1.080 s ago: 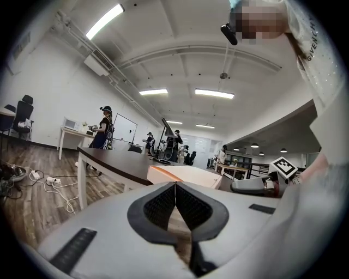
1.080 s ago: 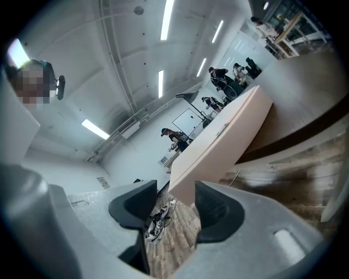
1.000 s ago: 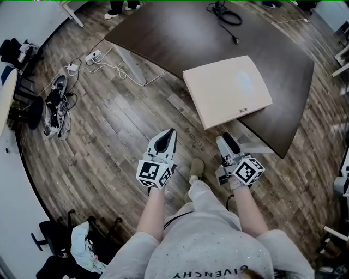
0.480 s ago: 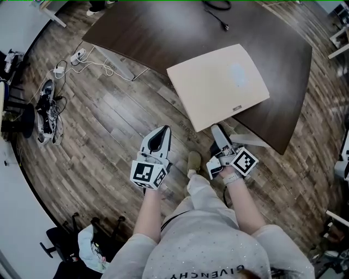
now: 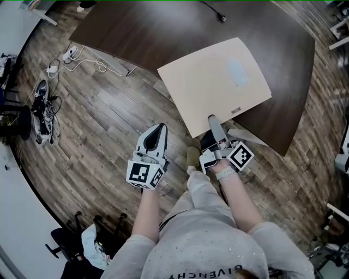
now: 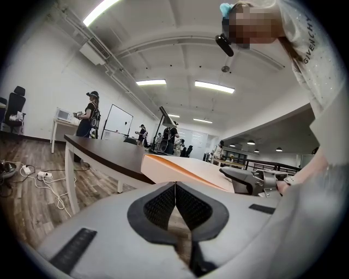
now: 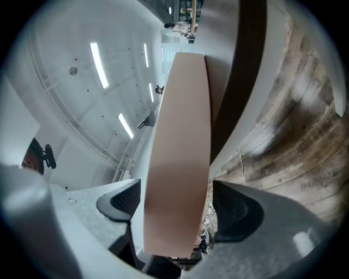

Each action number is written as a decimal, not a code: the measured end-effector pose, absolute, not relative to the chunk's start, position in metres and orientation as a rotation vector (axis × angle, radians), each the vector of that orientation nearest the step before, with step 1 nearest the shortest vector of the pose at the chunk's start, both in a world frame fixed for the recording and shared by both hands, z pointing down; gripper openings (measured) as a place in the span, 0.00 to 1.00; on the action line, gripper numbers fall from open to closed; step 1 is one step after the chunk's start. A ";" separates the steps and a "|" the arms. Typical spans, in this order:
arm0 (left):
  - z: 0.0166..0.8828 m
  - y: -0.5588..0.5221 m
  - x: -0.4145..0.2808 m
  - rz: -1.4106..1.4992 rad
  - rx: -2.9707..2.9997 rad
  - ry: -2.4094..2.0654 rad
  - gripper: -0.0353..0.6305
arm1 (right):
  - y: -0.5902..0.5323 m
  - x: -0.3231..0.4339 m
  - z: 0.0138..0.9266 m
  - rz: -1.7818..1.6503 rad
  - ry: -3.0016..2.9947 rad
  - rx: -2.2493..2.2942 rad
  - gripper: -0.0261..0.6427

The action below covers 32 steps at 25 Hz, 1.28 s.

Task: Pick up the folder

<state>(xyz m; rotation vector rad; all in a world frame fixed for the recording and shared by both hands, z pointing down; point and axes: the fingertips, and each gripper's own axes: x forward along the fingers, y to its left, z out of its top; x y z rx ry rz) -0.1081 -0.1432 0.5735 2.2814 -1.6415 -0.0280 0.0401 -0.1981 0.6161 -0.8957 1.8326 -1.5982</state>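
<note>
1. Folder (image 5: 218,87): one, beige, lying flat on the dark table (image 5: 152,32). Its near corner sticks out past the table edge over the wooden floor (image 5: 98,120).
2. From above, the right gripper (image 5: 211,122) reaches that overhanging edge. Only the right gripper view shows the edge sitting between its jaws with a gap on each side. The jaws stand wide apart, having just been opening, and the pads are not pressing.
3. From above, the left gripper (image 5: 158,129) hangs over the floor, near the folder's left side and apart from it. Its own view shows the jaws together with nothing between them.
4. The left gripper view alone shows the folder side-on, with an orange strip along its side, and people (image 6: 90,111) standing far down the room.
5. Count: one folder, one table, two grippers. Each gripper carries one marker cube, left (image 5: 143,174) and right (image 5: 240,155). There is one black cable (image 5: 215,12) at the table's far edge and one white power strip (image 5: 71,53) with cords on the floor.
</note>
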 end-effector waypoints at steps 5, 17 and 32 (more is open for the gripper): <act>0.580 -0.159 -0.113 -0.013 2.268 -1.645 0.05 | -0.212 0.035 0.619 -1.587 1.806 -0.868 0.63; 0.584 -0.174 -0.138 -0.015 2.229 -1.682 0.05 | -0.228 0.016 0.618 -1.576 1.779 -0.854 0.51; 0.569 -0.206 -0.181 -0.035 2.257 -1.675 0.05 | -0.232 0.008 0.613 -1.571 1.759 -0.903 0.44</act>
